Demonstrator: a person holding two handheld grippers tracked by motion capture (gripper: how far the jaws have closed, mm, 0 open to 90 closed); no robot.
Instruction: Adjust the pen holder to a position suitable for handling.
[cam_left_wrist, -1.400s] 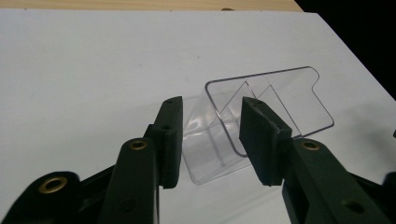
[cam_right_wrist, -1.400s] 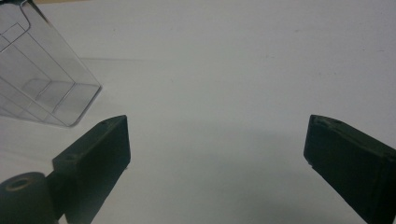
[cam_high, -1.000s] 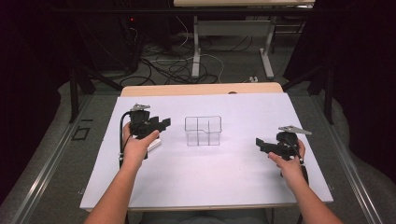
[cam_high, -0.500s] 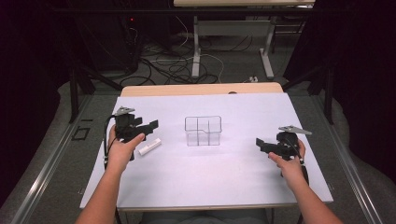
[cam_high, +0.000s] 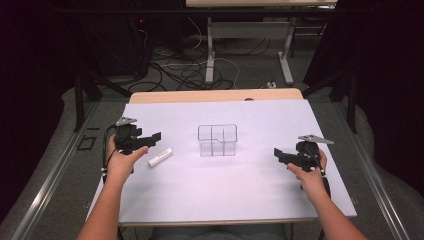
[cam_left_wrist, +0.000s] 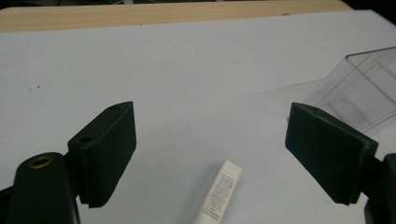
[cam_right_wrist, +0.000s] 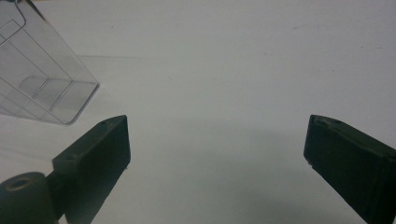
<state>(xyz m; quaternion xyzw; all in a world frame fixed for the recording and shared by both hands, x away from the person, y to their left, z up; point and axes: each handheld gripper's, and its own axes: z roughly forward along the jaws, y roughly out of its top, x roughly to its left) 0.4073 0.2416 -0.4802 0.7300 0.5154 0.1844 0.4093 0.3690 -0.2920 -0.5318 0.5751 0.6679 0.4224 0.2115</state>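
Note:
A small white tube lies flat on the white table cover, left of centre. My left gripper hovers just behind and left of it, open with nothing held. In the left gripper view the white tube lies low between the wide-apart jaws of the left gripper. A clear divided plastic box stands upright in the middle of the table. My right gripper is open to the right of the box, and the clear box shows at upper left in the right gripper view.
The white cover spans most of the wooden table. Beyond the far edge, cables and desk legs stand on the floor. A metal rail runs along the left side.
My left gripper has drawn back to the left, away from the box, leaving the white tube lying on the table. The right gripper has stayed put.

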